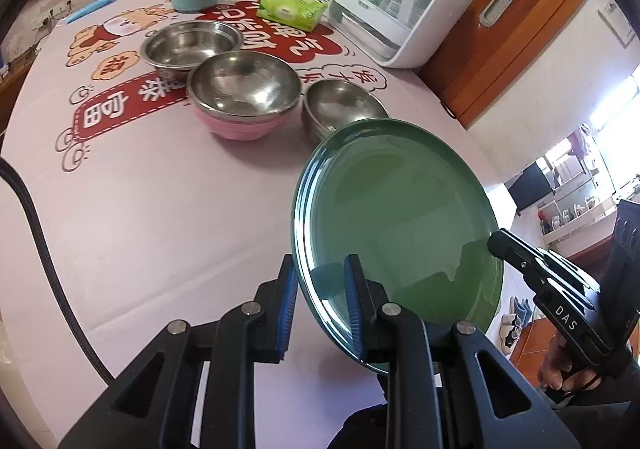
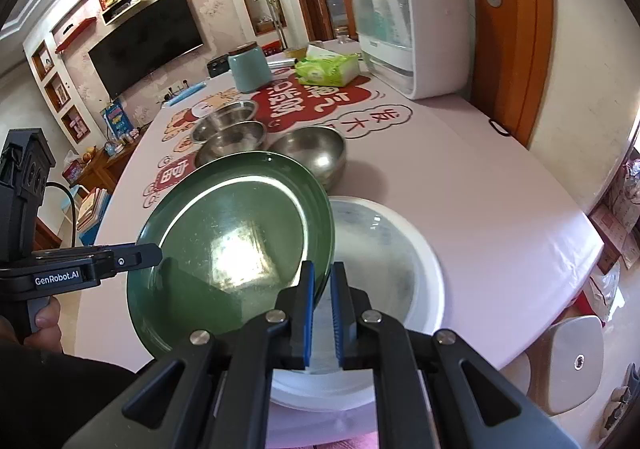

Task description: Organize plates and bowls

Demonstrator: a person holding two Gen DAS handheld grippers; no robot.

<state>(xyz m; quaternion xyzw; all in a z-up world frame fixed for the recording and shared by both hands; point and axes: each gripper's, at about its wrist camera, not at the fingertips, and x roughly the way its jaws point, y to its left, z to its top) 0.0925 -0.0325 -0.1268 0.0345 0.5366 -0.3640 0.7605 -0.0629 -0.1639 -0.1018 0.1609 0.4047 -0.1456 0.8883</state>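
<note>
Both tongs are clamped on one green plate [image 1: 400,217], each pinching its rim. The left tongs [image 1: 320,305] grip one side and the right tongs [image 2: 322,313] grip the other side. The plate is in the air, tilted, over the near edge of the worktop [image 1: 160,209]. Right under it sits a white plate [image 2: 400,249], close to the near edge.

Three bowls stand near the middle of the worktop: a steel bowl [image 1: 192,43], a pink bowl with a steel inside [image 1: 242,97] and a small steel bowl [image 1: 340,101]. They sit side by side, not stacked.

So the job looks only begun. I think the green plate goes onto the white one next. The bowls are left to do.
</note>
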